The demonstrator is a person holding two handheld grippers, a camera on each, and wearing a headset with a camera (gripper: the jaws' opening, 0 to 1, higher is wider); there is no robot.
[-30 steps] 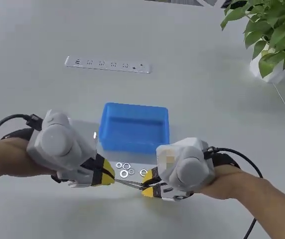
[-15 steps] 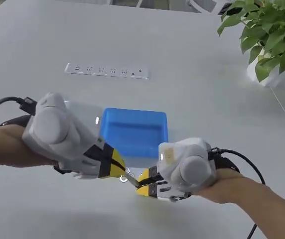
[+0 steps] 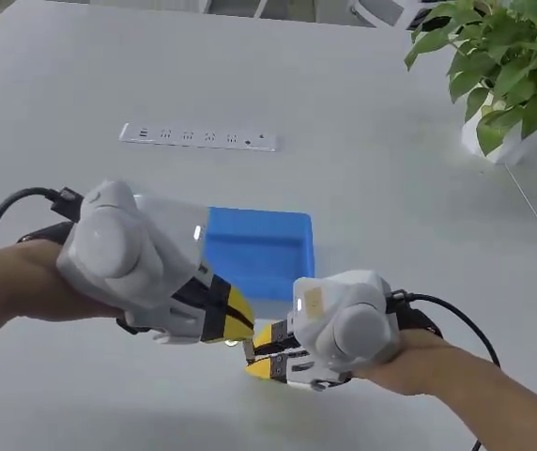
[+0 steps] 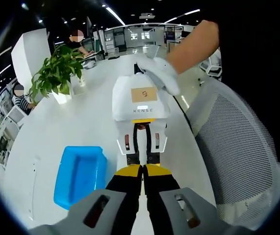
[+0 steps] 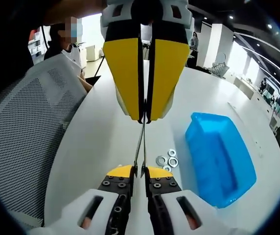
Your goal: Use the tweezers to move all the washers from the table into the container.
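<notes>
Washers [image 5: 168, 159] loose on counter [image 5: 98, 132] just beside blue container [image 5: 223, 156]. Tweezers [image 5: 140, 142] gripped from both ends, left claw [image 5: 144, 117] and right claw [image 5: 140, 171] closed on them. Release one claw slowly, keeping tips aligned.

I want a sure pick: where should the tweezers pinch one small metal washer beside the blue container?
Probably across the ring of the small metal washer, one tip through its hole, coming from above, since it lies flat on the white table.
</notes>
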